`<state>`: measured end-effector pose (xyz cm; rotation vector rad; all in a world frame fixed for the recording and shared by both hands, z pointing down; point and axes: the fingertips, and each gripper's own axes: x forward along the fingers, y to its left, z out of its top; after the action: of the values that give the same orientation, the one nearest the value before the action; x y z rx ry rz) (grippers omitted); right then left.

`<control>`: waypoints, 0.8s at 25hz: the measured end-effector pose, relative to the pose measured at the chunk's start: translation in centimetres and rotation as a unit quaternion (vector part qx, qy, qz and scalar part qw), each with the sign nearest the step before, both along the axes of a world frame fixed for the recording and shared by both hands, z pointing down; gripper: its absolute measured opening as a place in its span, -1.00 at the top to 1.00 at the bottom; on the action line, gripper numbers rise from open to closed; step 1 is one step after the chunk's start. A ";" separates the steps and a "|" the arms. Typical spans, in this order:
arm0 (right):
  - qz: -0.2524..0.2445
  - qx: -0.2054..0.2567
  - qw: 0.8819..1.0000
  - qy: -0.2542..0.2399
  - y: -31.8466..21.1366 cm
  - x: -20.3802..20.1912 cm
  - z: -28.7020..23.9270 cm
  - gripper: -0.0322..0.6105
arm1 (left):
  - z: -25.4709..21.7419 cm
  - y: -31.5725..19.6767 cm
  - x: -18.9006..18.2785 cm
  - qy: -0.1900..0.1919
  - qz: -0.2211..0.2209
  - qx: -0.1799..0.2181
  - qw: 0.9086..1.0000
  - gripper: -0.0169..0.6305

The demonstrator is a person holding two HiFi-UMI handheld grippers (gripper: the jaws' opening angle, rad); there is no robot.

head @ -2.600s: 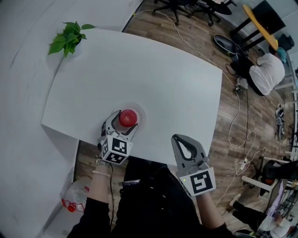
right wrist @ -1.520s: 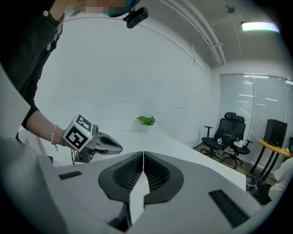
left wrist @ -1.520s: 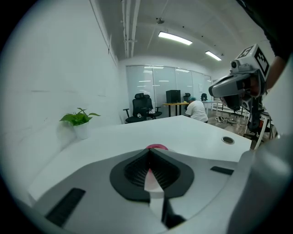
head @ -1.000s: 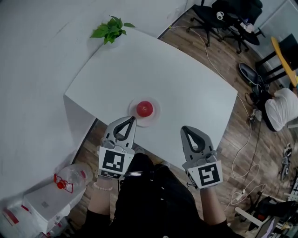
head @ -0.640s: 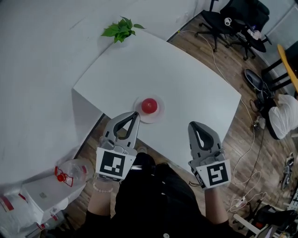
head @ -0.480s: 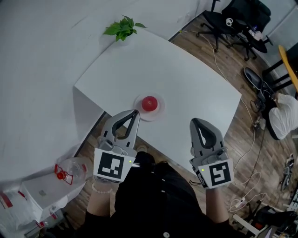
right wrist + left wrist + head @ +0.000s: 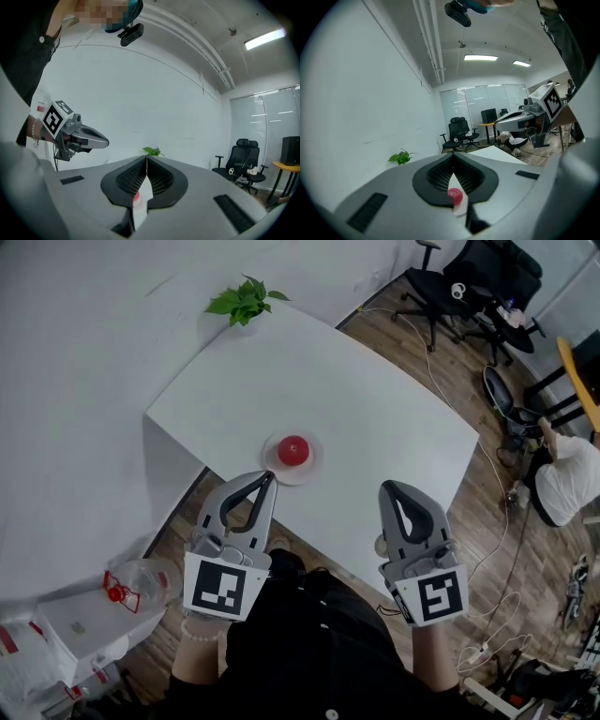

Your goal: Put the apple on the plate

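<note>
the left gripper (image 7: pixel 268 478) is hovering just off the near edge of the tabletop (image 7: pixel 375 399), its jaws pressing together on nothing. just beyond it, close to that near edge, the plate (image 7: pixel 317 463) is carrying the apple (image 7: pixel 293 450) at its centre and nothing else. the right gripper (image 7: pixel 388 489) is hovering further right, jaws likewise pressing together, empty. judgement: the placing step is looking complete; the next move is calling only for keeping both grippers clear of the plate.

White wall (image 7: pixel 75 352), wood plank floor (image 7: pixel 469 559), white table (image 7: pixel 375 418), black office chairs (image 7: pixel 441 287), green plant (image 7: pixel 242 301), ceiling strip lights (image 7: pixel 480 57)
</note>
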<state>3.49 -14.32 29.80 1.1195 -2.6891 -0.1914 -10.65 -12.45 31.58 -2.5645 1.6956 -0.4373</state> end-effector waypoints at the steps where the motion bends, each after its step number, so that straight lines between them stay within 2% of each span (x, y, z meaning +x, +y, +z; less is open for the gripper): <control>1: -0.002 0.001 1.000 0.001 0.0 0.0 0.0 0.77 | 0.0 0.0 0.1 0.001 0.000 0.000 1.000 0.91; 20: -0.005 -0.002 1.000 0.015 0.1 0.2 0.4 0.77 | 0.2 -0.2 1.2 0.003 0.007 -0.002 1.000 0.91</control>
<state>3.64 -14.18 30.23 1.0927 -2.6683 -0.2025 -9.46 -12.64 31.81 -2.5810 1.6795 -0.4347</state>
